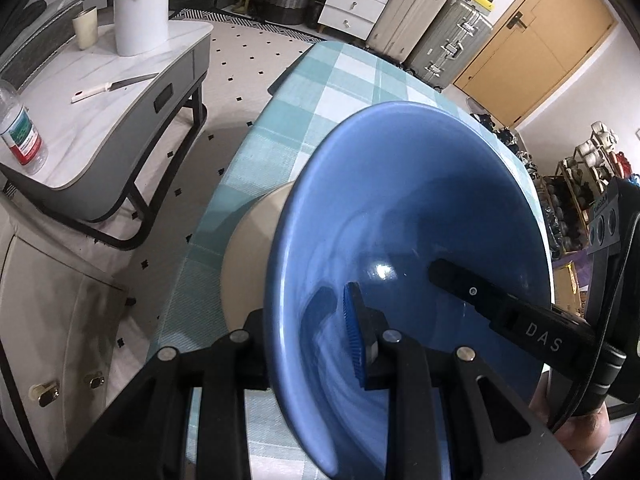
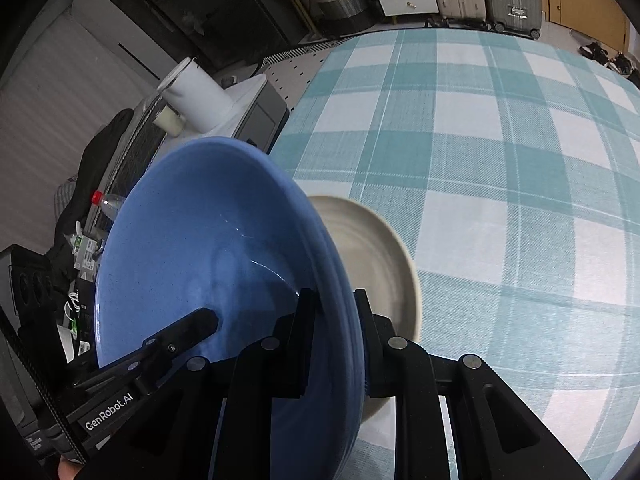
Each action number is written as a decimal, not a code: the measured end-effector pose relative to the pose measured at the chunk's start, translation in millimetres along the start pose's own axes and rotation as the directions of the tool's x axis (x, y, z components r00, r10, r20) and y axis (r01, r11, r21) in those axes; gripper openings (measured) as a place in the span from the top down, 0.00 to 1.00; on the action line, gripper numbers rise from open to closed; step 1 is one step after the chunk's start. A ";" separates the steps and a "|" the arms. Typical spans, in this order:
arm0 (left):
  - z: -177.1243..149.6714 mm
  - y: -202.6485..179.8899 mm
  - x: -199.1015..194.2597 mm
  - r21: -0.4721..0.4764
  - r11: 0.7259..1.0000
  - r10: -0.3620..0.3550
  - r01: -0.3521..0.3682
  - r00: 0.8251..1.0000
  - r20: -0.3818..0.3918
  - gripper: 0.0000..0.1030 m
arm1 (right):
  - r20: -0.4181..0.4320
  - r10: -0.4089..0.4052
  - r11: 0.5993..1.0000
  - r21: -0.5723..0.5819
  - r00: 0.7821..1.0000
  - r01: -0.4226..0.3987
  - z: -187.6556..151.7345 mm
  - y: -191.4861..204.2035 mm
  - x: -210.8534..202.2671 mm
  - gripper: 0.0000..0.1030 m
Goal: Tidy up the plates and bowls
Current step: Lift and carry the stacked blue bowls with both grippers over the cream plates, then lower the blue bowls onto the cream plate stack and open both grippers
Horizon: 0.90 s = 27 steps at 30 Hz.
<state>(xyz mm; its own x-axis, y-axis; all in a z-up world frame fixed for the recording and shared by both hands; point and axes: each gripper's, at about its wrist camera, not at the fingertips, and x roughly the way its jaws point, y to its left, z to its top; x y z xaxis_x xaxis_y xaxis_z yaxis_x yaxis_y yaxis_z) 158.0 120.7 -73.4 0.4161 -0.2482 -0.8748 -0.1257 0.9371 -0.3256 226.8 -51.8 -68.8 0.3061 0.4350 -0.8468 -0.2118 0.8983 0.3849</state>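
Note:
A large blue bowl [image 1: 408,216] is held tilted above the checked table by both grippers. My left gripper [image 1: 312,332] is shut on its near rim, one finger inside, one outside. My right gripper [image 2: 336,320] is shut on the opposite rim; its finger [image 1: 472,292] shows inside the bowl in the left wrist view. The bowl also fills the right wrist view [image 2: 208,248], with the left gripper's finger [image 2: 188,332] inside it. A beige plate [image 2: 372,248] lies on the cloth just below the bowl; it also shows in the left wrist view [image 1: 252,240].
The table has a teal-and-white checked cloth [image 2: 500,152]. A side table [image 1: 100,92] to the left holds a white canister [image 1: 140,8], a cup, a knife [image 1: 112,86] and a bottle [image 1: 20,132]. Suitcases [image 1: 440,24] and drawers stand at the back.

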 end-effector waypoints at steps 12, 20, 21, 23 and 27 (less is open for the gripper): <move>-2.8 6.4 8.7 -0.009 1.000 0.009 -0.009 1.000 -0.019 0.76 | -0.024 -0.015 1.000 -0.007 1.000 0.015 -3.8 2.4 12.2 0.82; -4.8 7.4 13.2 -0.007 1.000 0.019 -0.019 0.999 -0.029 0.76 | -0.026 -0.035 0.999 -0.015 0.999 0.034 -5.7 5.0 14.3 0.82; -5.0 7.2 14.2 -0.007 1.000 0.021 -0.021 0.999 -0.031 0.76 | -0.027 -0.036 0.999 -0.014 0.999 0.035 -5.9 4.9 14.8 0.82; -5.6 7.5 16.1 -0.005 1.000 0.023 -0.024 0.999 -0.033 0.76 | -0.029 -0.038 0.999 -0.012 0.999 0.038 -6.2 4.6 16.2 0.82; -6.5 7.8 18.8 -0.006 1.000 0.027 -0.027 0.999 -0.035 0.75 | -0.036 -0.044 0.999 -0.011 0.998 0.044 -6.3 3.0 19.6 0.82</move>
<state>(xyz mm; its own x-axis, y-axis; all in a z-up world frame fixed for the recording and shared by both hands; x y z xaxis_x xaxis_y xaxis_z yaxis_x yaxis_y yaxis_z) 159.0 121.8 -94.7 0.3807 -0.2317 -0.8952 -0.1420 0.9420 -0.3042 226.3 -41.1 -86.5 0.2813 0.3922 -0.8758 -0.2085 0.9158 0.3432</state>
